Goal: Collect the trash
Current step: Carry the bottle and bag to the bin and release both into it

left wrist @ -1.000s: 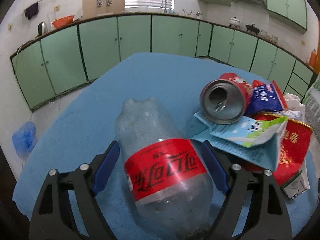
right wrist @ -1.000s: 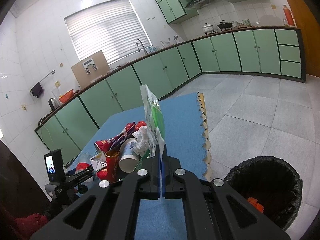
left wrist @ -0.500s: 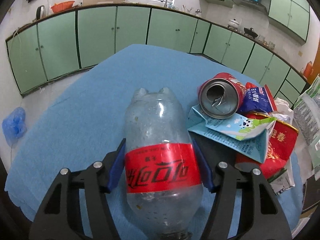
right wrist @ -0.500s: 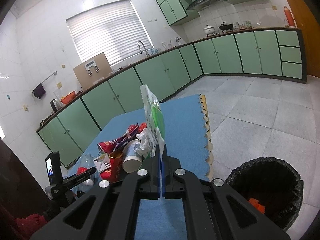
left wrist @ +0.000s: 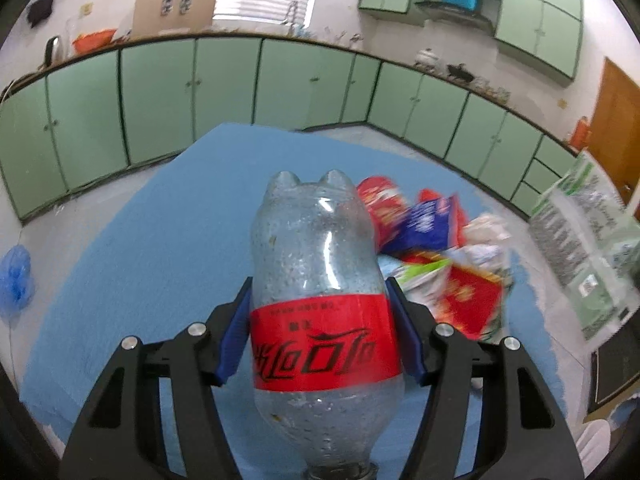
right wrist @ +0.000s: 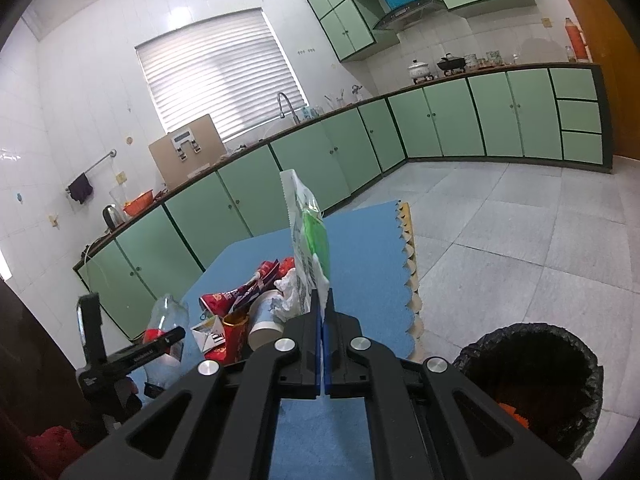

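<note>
My left gripper (left wrist: 322, 332) is shut on a clear Coca-Cola bottle (left wrist: 320, 292) with a red label, held above the blue table mat (left wrist: 160, 240), base pointing away. It also shows in the right wrist view (right wrist: 162, 336). My right gripper (right wrist: 323, 320) is shut on a green and white plastic wrapper (right wrist: 308, 236) that stands upright above its tips; the wrapper shows at the right edge of the left wrist view (left wrist: 588, 240). A trash pile (left wrist: 432, 248) of red and blue wrappers, a paper cup (right wrist: 262, 320) and cartons lies on the mat.
A black-lined trash bin (right wrist: 532, 384) stands on the tiled floor at the lower right of the right wrist view, beside the mat's edge (right wrist: 412, 264). Green cabinets (left wrist: 280, 84) line the walls. A blue bag (left wrist: 16, 276) lies on the floor at left.
My left gripper closed on the bottle and lifted it off the mat, away from the can and pile. My right gripper still holds the wrapper, almost unmoved.
</note>
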The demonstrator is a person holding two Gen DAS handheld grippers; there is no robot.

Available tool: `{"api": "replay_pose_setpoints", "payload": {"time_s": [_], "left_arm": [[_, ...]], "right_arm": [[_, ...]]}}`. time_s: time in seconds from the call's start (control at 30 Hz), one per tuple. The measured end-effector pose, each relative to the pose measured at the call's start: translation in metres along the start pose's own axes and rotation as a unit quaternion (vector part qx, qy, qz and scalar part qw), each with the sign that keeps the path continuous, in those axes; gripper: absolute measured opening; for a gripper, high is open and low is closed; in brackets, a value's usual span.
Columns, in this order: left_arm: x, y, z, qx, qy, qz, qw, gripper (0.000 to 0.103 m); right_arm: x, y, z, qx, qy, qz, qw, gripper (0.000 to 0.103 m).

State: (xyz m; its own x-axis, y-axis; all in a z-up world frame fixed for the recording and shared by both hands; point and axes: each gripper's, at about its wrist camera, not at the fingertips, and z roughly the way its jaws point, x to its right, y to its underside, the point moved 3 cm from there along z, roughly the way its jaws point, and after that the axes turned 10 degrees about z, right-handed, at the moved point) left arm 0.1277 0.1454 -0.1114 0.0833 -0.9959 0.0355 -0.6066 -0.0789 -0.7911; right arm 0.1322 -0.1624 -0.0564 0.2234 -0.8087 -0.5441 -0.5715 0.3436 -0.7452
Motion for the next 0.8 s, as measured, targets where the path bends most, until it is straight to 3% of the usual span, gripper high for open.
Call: {"api": "replay_pose_setpoints", "payload": {"time_s": [0.5,0.8], "left_arm": [[0.105,-0.043,-0.021,0.058,0.091,0.071,0.9916,0.061],[0.2,-0.048,-0.012,0.064,0.176,0.121,0.9749,0.061]], "right_arm": [[0.028,-0.013,-0.034,0.039,0.04,0.014,0.998,0.001],[0.065,-0.019,-0.06,0.059,0.096,0.028,0.993,0.001]]}}
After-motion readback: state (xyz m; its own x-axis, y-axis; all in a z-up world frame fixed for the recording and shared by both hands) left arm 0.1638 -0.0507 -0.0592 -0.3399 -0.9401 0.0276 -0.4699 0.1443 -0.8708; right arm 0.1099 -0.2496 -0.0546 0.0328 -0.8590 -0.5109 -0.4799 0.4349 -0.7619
